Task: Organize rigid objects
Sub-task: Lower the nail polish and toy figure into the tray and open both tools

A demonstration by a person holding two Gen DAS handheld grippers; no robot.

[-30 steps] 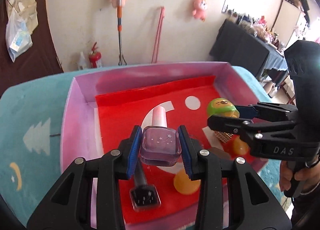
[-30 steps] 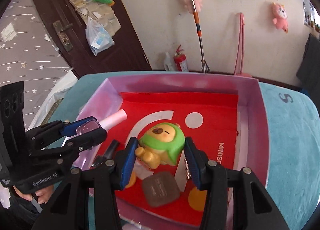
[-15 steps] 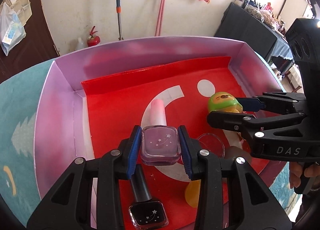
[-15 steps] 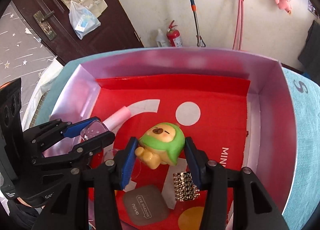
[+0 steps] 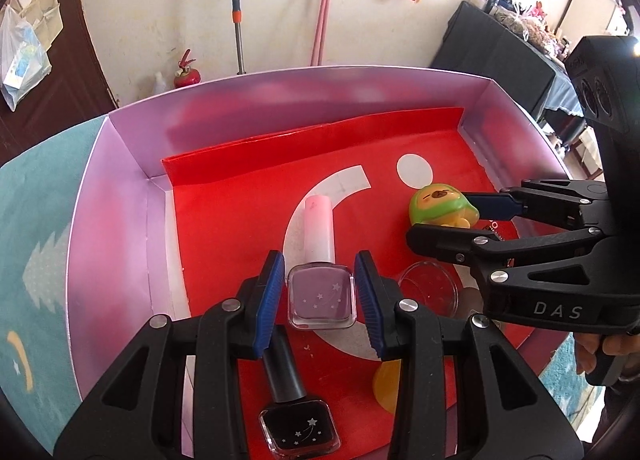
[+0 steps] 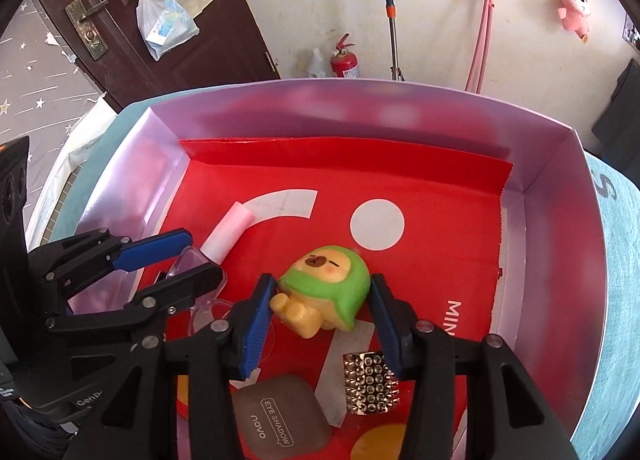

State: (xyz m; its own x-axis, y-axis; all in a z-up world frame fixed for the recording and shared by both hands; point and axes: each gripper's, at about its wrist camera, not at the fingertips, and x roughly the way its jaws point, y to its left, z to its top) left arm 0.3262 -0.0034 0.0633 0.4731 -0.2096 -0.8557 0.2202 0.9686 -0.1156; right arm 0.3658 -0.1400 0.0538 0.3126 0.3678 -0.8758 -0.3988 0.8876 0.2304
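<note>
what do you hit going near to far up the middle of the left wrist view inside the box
black nail polish bottle → lilac nail polish bottle between the left tool's pads → its pink cap → red liner's upturned back edge → box's far wall

The left gripper (image 5: 320,292) is built of black plastic arms with triangular cut-outs, and 2 ribbed blue pads (image 5: 270,302) are fitted to its fingers. Silver screw heads are set along the arms. The right gripper (image 6: 322,314) is made alike, with ribbed blue pads (image 6: 256,324) and silver screws. White letters "DAS" are printed on its side, and partly hidden white lettering is seen on the left gripper's body. A bare hand (image 5: 600,352) is partly seen at the right gripper's black handle.
</note>
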